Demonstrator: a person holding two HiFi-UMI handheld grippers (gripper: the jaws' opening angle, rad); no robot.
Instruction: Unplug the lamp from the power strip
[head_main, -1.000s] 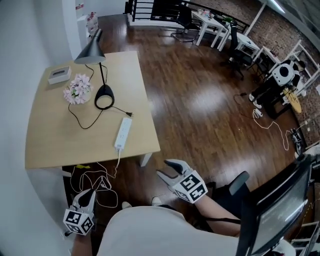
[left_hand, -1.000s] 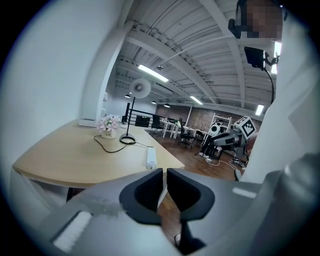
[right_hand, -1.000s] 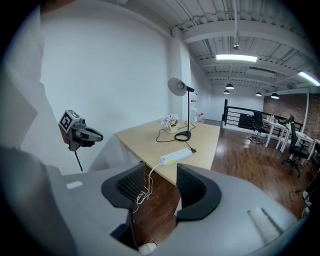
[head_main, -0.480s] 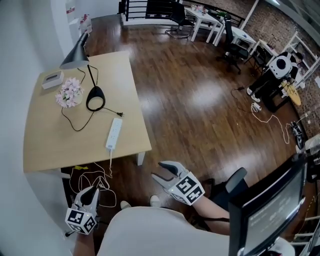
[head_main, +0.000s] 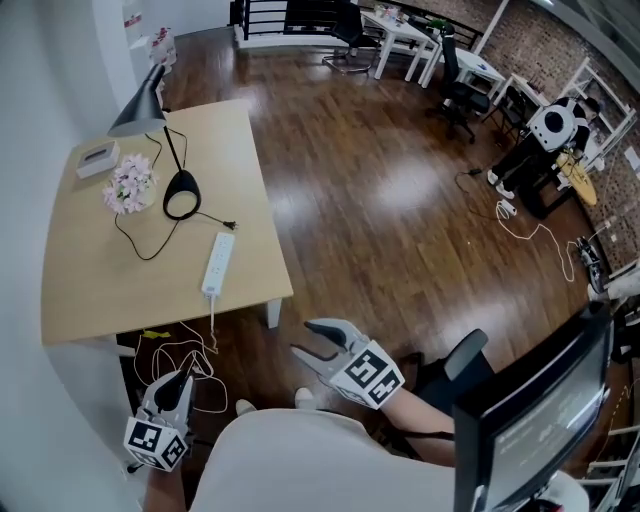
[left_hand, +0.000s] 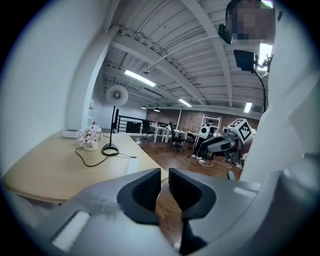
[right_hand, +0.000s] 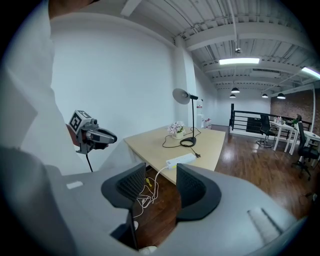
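The black desk lamp (head_main: 181, 205) stands on the light wooden table (head_main: 90, 290), its shade (head_main: 138, 100) toward the wall. Its black cord ends in a plug (head_main: 231, 225) lying on the tabletop just off the far end of the white power strip (head_main: 212, 264), apparently not inserted. Both grippers hang well short of the table, near the person's body. My left gripper (head_main: 182, 382) is below the table's near corner, jaws almost together around nothing. My right gripper (head_main: 303, 338) is open and empty. The right gripper view shows the strip (right_hand: 181, 160) and lamp (right_hand: 189, 142) ahead.
A pot of pink flowers (head_main: 126, 186) and a white box (head_main: 98, 156) sit near the lamp. Loose white cables (head_main: 185, 360) hang under the table's near edge. A white wall lies left; a chair (head_main: 465, 352) and monitor (head_main: 540, 420) are at right on the wooden floor.
The head view has drifted, so the table now sits further left and up. The right gripper shifted slightly left. Nothing on the table has moved.
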